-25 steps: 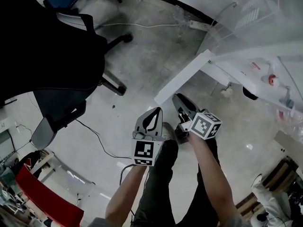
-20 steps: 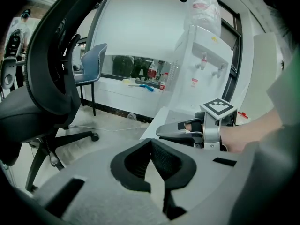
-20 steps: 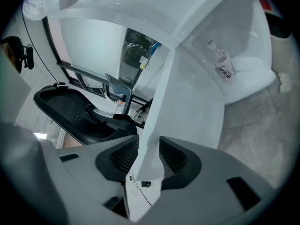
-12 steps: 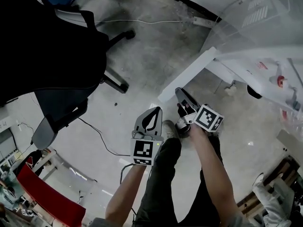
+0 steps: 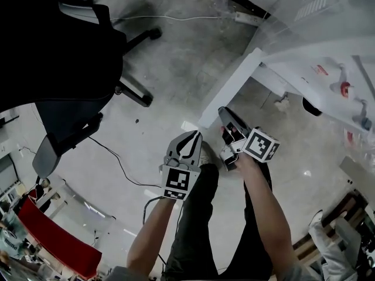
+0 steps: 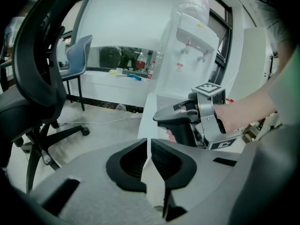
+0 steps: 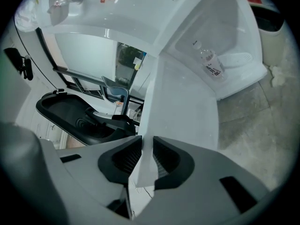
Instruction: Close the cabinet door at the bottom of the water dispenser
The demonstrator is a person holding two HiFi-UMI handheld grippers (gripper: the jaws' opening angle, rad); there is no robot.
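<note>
1. Head view: the cabinet door (image 5: pixel 234 84) stands open and swung out from the base of the water dispenser (image 5: pixel 316 75), over the bare floor (image 5: pixel 176 69). I see it top-edge-on, so its faces are hidden. The right hand-held gripper (image 5: pixel 224 113) is at the door's outer end. The left hand-held gripper (image 5: pixel 193 136) is just beside it, lower in frame. I can't read either jaw gap here. An office chair (image 5: pixel 64 57) fills the left side, partly cut off.
2. Left gripper view: the left hand-held gripper (image 6: pixel 149 142) is narrow, with the tips all but meeting and only a thin slit between them. I make out nothing held. The cabinet door (image 6: pixel 147 121) lines up behind the slit; contact is unclear. The right hand-held gripper (image 6: pixel 161 116) shows side-on, its jaws hidden. The water dispenser (image 6: pixel 192 46) is visible with its taps.
3. Right gripper view: the right hand-held gripper (image 7: pixel 146 142) is closing on the free edge of the cabinet door (image 7: pixel 183 107), and the pads look to be against both faces. Only this view shows the cabinet's inside, with a bottle (image 7: pixel 211 62) lying in it. There is a dark shape left of the door that I can't identify.
</note>
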